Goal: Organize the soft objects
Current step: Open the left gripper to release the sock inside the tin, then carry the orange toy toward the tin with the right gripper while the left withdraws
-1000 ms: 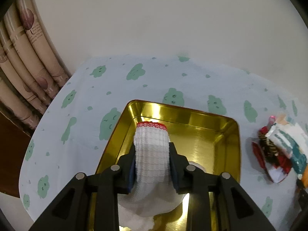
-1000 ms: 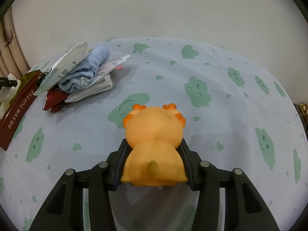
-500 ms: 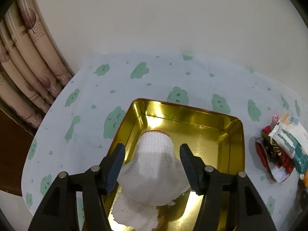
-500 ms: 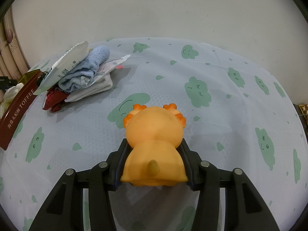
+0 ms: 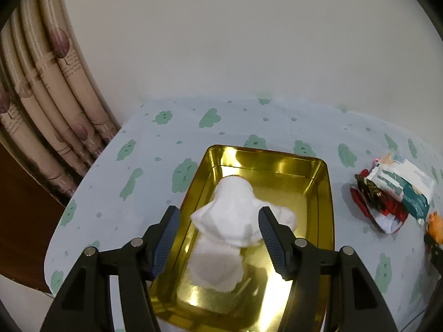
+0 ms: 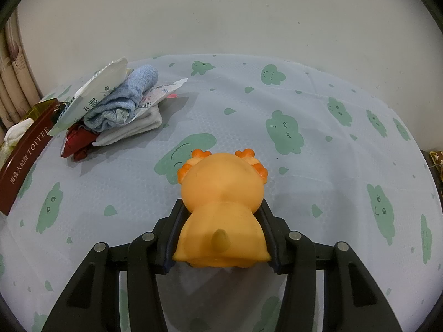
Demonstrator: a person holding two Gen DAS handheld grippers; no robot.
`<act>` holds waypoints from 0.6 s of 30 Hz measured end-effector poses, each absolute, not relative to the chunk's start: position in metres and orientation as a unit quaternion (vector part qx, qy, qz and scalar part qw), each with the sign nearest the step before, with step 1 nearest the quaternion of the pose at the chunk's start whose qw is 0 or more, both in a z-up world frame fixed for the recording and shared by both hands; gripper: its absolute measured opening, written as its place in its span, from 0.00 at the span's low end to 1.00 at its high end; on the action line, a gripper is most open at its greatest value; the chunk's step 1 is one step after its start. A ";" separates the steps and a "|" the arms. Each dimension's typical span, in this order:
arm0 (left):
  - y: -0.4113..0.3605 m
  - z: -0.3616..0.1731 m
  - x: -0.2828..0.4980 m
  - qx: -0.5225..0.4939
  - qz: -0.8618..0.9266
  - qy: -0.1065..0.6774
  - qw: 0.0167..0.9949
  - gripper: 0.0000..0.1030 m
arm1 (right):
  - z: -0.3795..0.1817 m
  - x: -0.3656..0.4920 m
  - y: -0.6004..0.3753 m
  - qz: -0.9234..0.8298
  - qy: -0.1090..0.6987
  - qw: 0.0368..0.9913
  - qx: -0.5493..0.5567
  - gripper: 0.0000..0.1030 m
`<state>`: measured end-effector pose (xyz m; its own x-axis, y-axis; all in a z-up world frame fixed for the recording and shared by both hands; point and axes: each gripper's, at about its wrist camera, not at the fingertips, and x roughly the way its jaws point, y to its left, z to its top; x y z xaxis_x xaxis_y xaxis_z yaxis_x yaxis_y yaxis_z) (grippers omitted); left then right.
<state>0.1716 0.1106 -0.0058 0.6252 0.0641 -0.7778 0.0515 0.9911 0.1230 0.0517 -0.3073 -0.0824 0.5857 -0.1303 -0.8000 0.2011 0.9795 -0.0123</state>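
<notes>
Released, knitted white sock [image 5: 229, 221] slumps in glossy tin [image 5: 322, 193].

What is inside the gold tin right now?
Only a crumpled white sock lies inside the gold tin, between the open left gripper fingers but ungripped. The tin floor beneath the sock and its near end behind the gripper are hidden.

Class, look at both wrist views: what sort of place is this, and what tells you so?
Probably a room in a home. A table against a plain wall wears a tablecloth printed with green clouds, patterned curtains hang beside it, and a gold tin and a heap of small cloths sit on top.
</notes>
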 end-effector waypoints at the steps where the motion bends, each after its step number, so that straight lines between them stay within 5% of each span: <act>1: 0.113 -0.005 0.168 0.065 0.005 0.431 0.900 0.59 | -0.082 0.052 -0.306 -0.094 0.446 0.889 0.038 0.46; 18: 0.163 -0.021 0.128 0.040 0.052 0.409 0.910 0.59 | -0.069 0.043 -0.303 -0.113 0.444 0.888 0.035 0.42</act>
